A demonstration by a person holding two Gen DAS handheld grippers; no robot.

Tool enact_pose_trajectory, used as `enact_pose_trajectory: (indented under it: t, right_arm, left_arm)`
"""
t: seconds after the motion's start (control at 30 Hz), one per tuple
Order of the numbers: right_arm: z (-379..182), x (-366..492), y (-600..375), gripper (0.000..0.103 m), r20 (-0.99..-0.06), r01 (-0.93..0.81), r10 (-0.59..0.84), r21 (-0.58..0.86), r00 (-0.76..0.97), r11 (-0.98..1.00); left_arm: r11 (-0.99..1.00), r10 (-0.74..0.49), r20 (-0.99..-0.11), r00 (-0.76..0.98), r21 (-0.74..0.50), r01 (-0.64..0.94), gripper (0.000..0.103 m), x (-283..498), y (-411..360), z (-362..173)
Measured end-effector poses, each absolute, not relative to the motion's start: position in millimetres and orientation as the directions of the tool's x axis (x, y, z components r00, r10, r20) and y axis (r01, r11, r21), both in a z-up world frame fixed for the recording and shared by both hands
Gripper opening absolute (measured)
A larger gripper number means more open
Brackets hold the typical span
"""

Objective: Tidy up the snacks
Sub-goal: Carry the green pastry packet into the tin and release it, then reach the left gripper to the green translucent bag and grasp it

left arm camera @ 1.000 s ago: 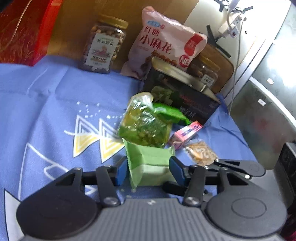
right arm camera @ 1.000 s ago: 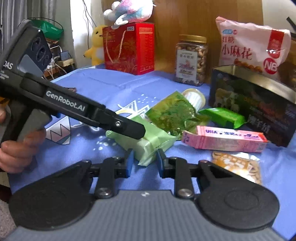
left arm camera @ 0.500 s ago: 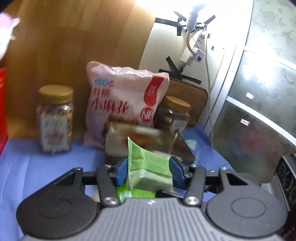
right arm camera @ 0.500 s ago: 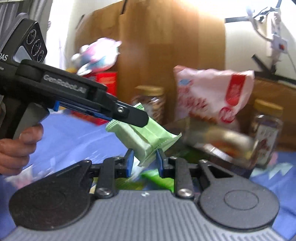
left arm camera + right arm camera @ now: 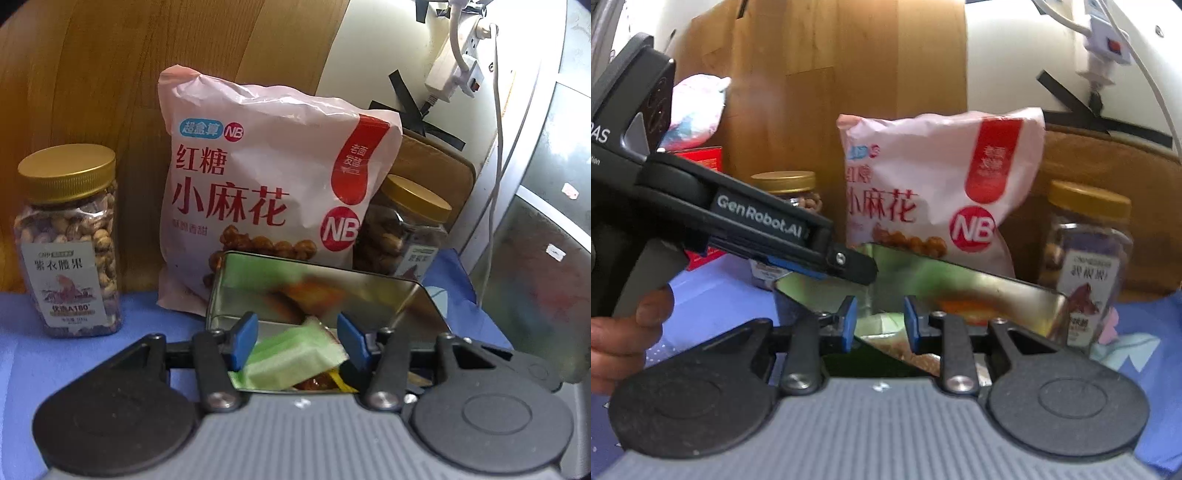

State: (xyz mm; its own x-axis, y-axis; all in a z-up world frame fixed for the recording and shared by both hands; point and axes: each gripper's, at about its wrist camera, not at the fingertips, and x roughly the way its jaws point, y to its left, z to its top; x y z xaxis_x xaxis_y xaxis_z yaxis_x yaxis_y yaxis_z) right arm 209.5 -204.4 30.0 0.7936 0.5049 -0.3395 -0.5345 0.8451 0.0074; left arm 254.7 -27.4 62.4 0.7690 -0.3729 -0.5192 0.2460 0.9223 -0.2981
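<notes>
The green snack packet [image 5: 291, 360] lies tilted inside the open metal tin [image 5: 424, 306], resting on other wrapped snacks [image 5: 317, 382] at the tin's bottom. In the left wrist view the packet sits between the blue pads [image 5: 243, 341] of the left gripper [image 5: 301, 343], but both pads stand clear of its sides, so the jaws are apart and grip nothing. The left gripper is positioned directly over the tin opening.

In the right wrist view the left gripper [image 5: 855, 271] enters from the left, held by a hand [image 5: 624, 332], with its tip at the tin's rear wall [image 5: 960, 284]. The right gripper [image 5: 879, 325] is positioned at the tin's near edge. Its blue pads [image 5: 847, 325] stand apart with a clear gap, and nothing is clamped between them. A pale green shape, likely the same packet [image 5: 882, 323], appears beyond that gap inside the tin; the view is blurred there.

Behind the tin, a pink snack bag [image 5: 273, 192] leans upright against a wooden panel [image 5: 147, 74]. One nut jar with a gold lid [image 5: 68, 243] stands left of the bag, apart from the tin. A second nut jar [image 5: 406, 232] stands right of the bag, partly hidden behind it. All items stand on a blue cloth [image 5: 22, 350].
</notes>
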Motion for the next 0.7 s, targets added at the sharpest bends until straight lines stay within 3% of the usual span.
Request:
enact_pose_trajectory:
  t: [0.17,0.37,0.57,0.7]
  right_arm:
    - [39,203,-213,0.033,-0.321,-0.522,0.503,0.033,0.802,0.852]
    - [46,173,-231,0.044,-0.303,-0.532,0.533,0.093,0.790,0.842]
    - [32,156,-219,0.044,-0.395,-0.579,0.605,0.197,0.691,0.791]
    - [22,154,-190,0.045,-0.464,-0.657,0.689,0.263,0.556,0.707]
  left_arm:
    - [0.925,-0.360,-0.492,0.792,-0.297,0.236,0.048,235,-19,75]
    - [0.935,-0.332,-0.480,0.812,-0.280,0.216,0.050,184,8,78]
    - [0.947,-0.256,-0.562,0.786,-0.308,0.089,0.050,161,42,51]
    - [0.914,-0.298,-0.587,0.753,-0.404,0.047,0.057,148,64,30]
